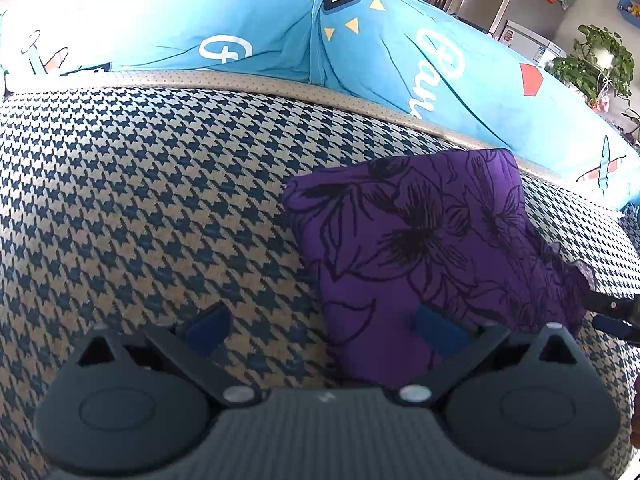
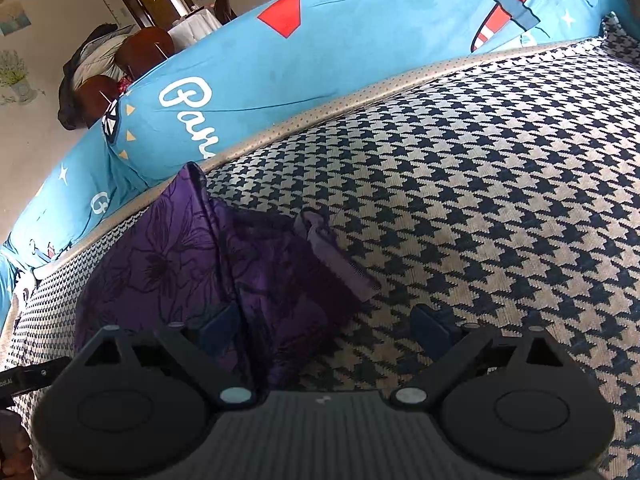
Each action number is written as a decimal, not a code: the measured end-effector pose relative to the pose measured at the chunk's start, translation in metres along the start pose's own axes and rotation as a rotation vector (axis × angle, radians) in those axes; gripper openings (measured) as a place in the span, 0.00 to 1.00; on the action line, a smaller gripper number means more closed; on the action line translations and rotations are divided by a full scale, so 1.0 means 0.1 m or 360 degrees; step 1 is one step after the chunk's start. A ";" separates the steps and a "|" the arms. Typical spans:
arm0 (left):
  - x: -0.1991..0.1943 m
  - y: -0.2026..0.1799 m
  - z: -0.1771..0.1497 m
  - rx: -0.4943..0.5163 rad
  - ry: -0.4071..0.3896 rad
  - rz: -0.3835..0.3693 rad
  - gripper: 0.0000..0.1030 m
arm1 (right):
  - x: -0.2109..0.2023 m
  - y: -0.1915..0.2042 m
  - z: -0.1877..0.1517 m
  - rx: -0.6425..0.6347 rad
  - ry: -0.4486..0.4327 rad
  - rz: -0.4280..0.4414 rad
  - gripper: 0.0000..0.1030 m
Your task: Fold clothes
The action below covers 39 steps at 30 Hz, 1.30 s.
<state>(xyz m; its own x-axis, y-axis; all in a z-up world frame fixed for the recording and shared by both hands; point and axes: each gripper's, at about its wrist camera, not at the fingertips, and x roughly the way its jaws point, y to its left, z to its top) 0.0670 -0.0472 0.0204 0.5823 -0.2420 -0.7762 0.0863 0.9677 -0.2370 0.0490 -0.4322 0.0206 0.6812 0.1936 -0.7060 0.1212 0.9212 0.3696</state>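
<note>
the purple floral garment (image 1: 432,248) lay folded on the houndstooth cushion (image 1: 140,208), near the blue printed backrest (image 1: 248,28). the left gripper (image 1: 324,330) was spread wide and empty, as was the right gripper (image 2: 326,326) (its left finger perhaps just over the cloth).

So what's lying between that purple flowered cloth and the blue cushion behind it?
Only a narrow strip of houndstooth cover and its beige dotted edging separates the purple cloth from the blue cushion, seen best in the left wrist view.
</note>
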 end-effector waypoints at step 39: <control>0.29 -0.04 0.01 -0.0007 0.0087 -0.0240 1.00 | 0.36 0.60 -0.27 -0.0480 0.0086 0.0236 0.99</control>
<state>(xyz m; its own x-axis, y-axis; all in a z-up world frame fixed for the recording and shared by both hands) 0.0844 -0.0583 0.0000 0.5182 -0.3884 -0.7620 0.1658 0.9197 -0.3559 0.0612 -0.3611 0.0009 0.6350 0.3432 -0.6921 -0.2009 0.9384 0.2811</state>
